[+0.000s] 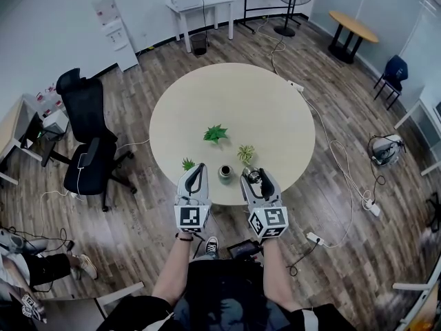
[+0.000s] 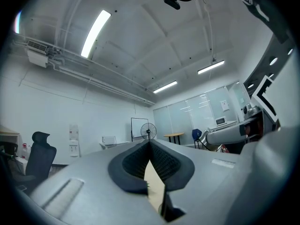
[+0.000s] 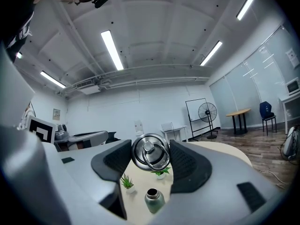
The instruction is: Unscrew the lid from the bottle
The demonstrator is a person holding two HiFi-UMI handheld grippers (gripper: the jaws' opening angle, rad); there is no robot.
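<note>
A green metal bottle (image 1: 225, 173) stands upright and uncapped near the front edge of the round table (image 1: 234, 109); its open mouth shows in the right gripper view (image 3: 154, 199). My right gripper (image 1: 254, 176) is shut on the silver lid (image 3: 150, 152), whose ring handle faces the camera, held above the table just right of the bottle. To the bottle's left, my left gripper (image 1: 196, 179) is shut with nothing between its dark pads (image 2: 165, 165).
Three small potted plants (image 1: 216, 134) (image 1: 245, 153) (image 1: 188, 163) stand on the table around the bottle. A black office chair (image 1: 86, 138) is to the left on the wooden floor. A cable and power strip (image 1: 315, 238) lie at the right.
</note>
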